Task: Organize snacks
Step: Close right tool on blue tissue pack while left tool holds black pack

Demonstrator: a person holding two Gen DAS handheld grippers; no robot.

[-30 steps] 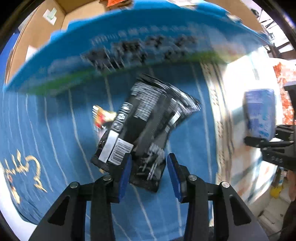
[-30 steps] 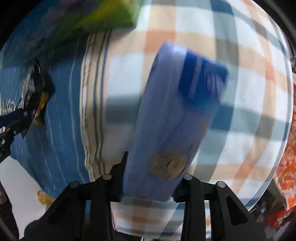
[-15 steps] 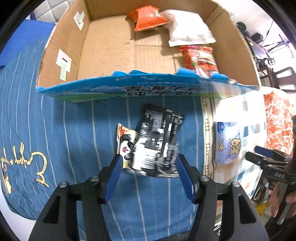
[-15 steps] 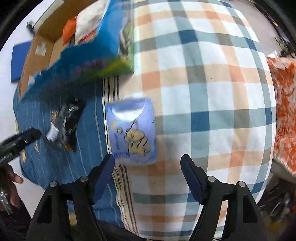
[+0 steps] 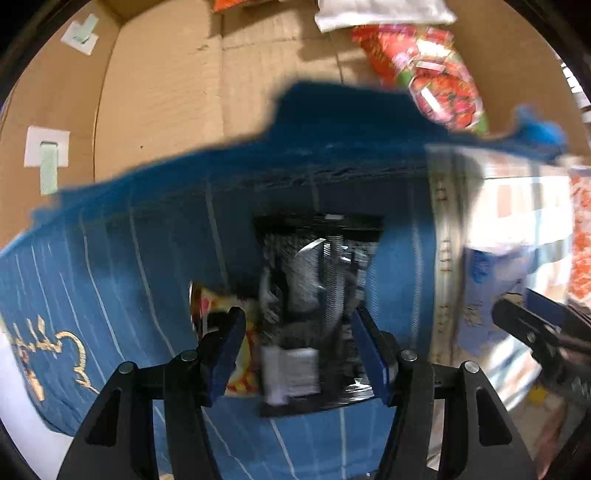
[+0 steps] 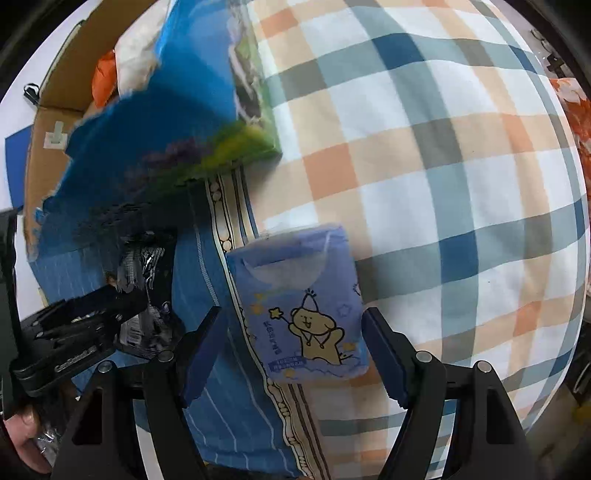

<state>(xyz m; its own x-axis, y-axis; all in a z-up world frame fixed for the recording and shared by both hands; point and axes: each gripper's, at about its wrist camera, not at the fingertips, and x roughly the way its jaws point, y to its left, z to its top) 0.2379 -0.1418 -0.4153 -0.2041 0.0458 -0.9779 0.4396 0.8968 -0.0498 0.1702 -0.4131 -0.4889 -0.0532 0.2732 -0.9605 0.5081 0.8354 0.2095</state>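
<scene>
Open cardboard box (image 5: 159, 92) with blue printed front wall (image 5: 351, 125) — inside, a red snack bag (image 5: 432, 77), a white packet (image 5: 380, 11), an orange bag (image 6: 101, 75). Below it, blue striped cloth (image 5: 122, 258) beside plaid cloth (image 6: 424, 147). Black snack bag (image 5: 317, 306) lying flat over a yellow packet (image 5: 207, 306), between the spread fingers of the left gripper (image 5: 301, 352) — nothing gripped. Blue tissue pack (image 6: 301, 302) between the wide-open fingers of the right gripper (image 6: 295, 356), untouched.

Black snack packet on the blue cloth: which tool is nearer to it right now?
Left. The left tool straddles the black snack packet, jaws open. The right tool is off to its right, open around the purple bear packet.
</scene>
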